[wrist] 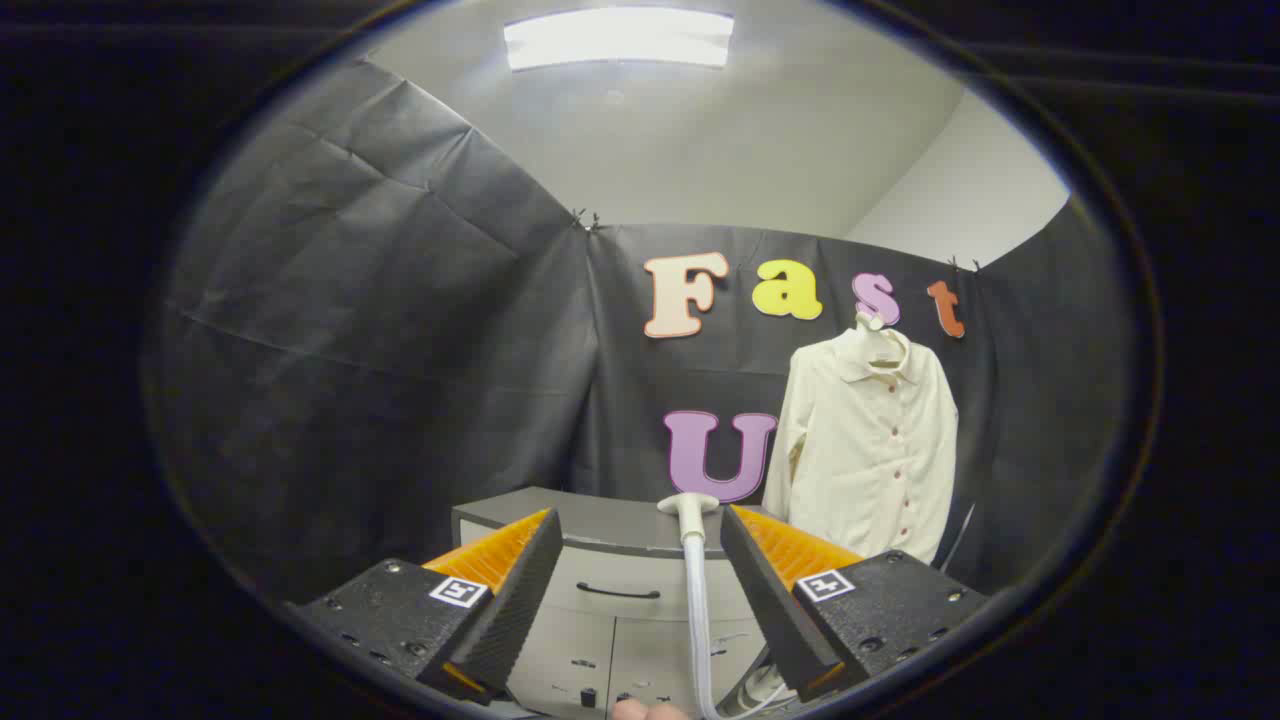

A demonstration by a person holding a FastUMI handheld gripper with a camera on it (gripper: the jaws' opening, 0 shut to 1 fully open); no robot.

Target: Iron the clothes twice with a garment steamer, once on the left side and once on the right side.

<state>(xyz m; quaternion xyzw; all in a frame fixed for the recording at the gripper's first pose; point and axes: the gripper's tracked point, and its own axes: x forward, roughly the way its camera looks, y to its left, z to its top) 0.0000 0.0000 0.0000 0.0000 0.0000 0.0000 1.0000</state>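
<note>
step: reaching for steamer, ironing not begun | gripper (pixel 640 560): fingers wide apart, holding nothing | steamer head (pixel 688 508) upright on grey cabinet (pixel 600 525) between the fingers, nearer the right one (hose hangs below it) | shirt (pixel 868 445) hangs on wall beyond, right of steamer | next: close both fingers on steamer handle, then carry to shirt

The gripper (pixel 640 540) has its 2 fingers spread wide apart, pressing on nothing. Between them, nearer the right finger, the garment steamer (pixel 690 545) stands upright, its pale head at fingertip height and its hose running down below. Behind it sits a grey cabinet (pixel 610 590) with a dark drawer handle. Beyond the right finger, a cream buttoned shirt (pixel 868 450) hangs against the black cloth wall (pixel 380 330). A ceiling light (pixel 618 38) glows overhead.
</note>
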